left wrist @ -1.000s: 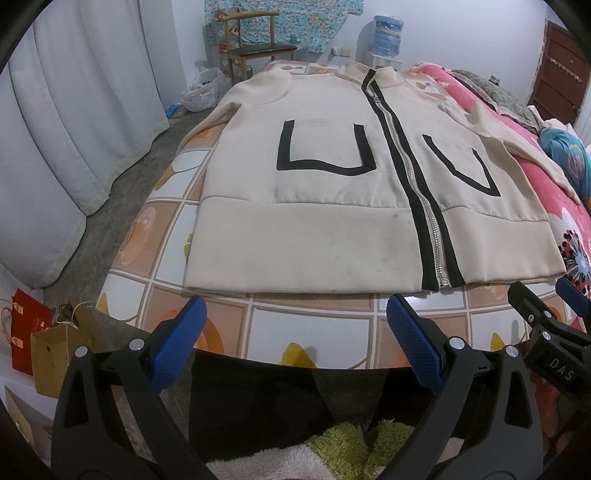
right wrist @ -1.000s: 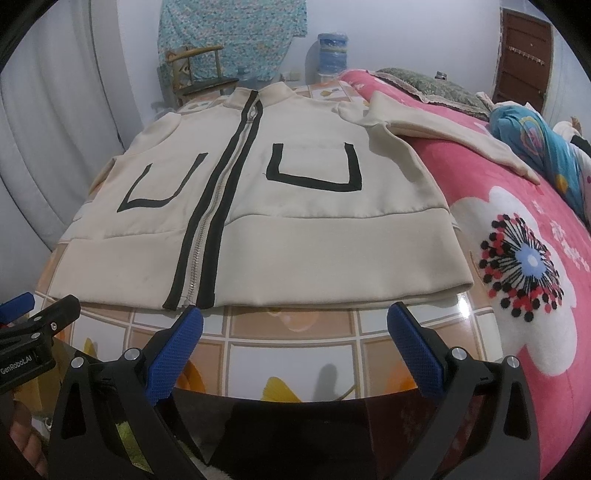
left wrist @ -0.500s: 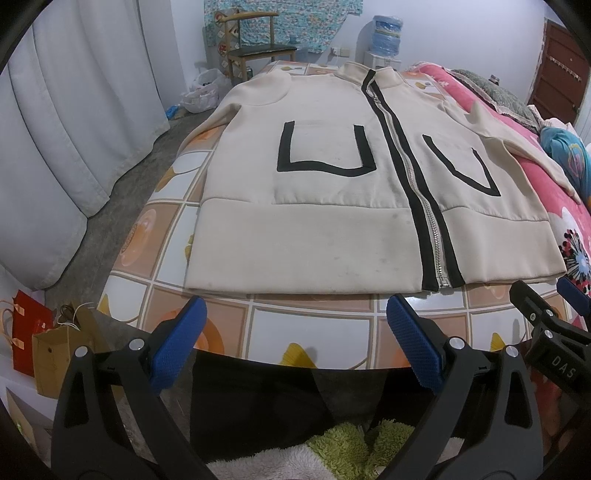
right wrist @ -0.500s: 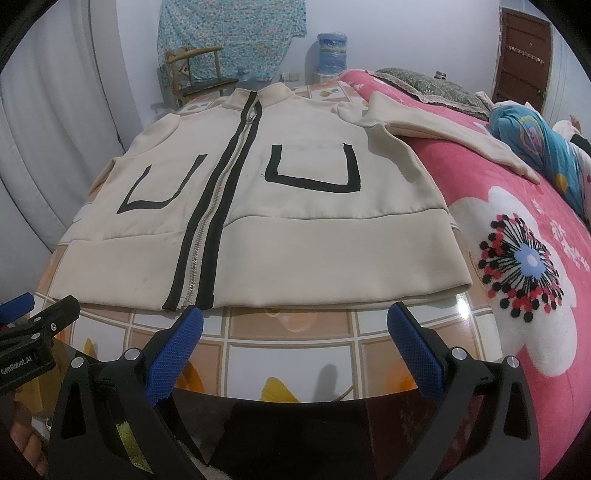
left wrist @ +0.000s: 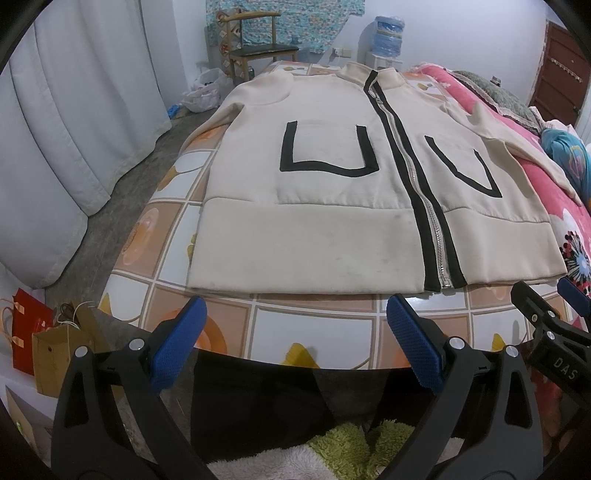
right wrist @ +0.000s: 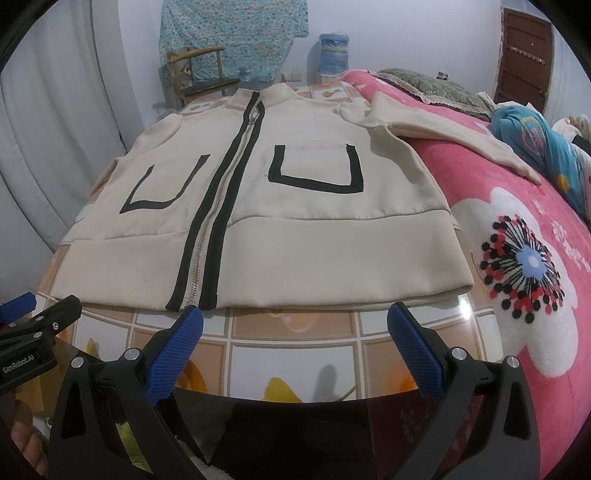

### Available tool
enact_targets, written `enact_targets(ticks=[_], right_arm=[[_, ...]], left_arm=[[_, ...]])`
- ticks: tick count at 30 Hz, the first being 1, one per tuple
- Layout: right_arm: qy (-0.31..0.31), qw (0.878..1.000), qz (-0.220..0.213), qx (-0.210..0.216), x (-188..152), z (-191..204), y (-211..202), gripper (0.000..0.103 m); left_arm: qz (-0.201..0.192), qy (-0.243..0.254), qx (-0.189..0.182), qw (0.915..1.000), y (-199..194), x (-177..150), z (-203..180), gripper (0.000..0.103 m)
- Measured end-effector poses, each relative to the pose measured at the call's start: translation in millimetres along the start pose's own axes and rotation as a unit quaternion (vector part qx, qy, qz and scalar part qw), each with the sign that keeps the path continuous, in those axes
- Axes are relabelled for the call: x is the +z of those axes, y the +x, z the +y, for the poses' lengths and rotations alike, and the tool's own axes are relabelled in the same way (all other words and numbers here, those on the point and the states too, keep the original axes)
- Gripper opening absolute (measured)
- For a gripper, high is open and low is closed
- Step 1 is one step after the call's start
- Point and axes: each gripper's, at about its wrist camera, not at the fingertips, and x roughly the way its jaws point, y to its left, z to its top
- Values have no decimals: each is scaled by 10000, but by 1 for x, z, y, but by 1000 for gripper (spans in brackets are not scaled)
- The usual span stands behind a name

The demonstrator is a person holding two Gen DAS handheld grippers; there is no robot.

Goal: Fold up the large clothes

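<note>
A cream zip jacket with black trim and black U-shaped pocket outlines lies flat, front up, on the tiled-pattern bed cover, hem toward me. In the right wrist view the jacket has one sleeve stretched out to the right over the pink blanket. My left gripper hovers open just short of the hem, left of the zipper. My right gripper is open too, in front of the hem to the right of the zipper. Nothing is between either pair of blue pads.
A pink flowered blanket covers the bed's right side, with a blue bundle on it. White curtains hang on the left. A wooden chair and water bottle stand at the far wall. Paper bags sit on the floor, left.
</note>
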Motion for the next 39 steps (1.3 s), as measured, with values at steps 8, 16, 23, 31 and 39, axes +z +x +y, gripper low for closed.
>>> enact_targets(ticks=[8, 16, 23, 31, 39], right_arm=[[10, 10000, 11, -2, 0, 1, 0, 97], [4, 9999, 112, -18, 2, 4, 6, 97], [84, 9997, 209, -64, 3, -1, 14, 97], [190, 9994, 197, -207, 11, -23, 21, 97], [571, 9968, 2, -558, 25, -82, 23, 97]], left_arm=[[26, -5, -2, 10000, 2, 1, 3, 94], [121, -35, -8, 9999, 11, -1, 8, 94], [85, 14, 77, 9999, 18, 3, 10, 94], [-199, 145, -195, 9995, 24, 6, 19, 95], [-569, -175, -438, 9973, 29, 16, 64, 94]])
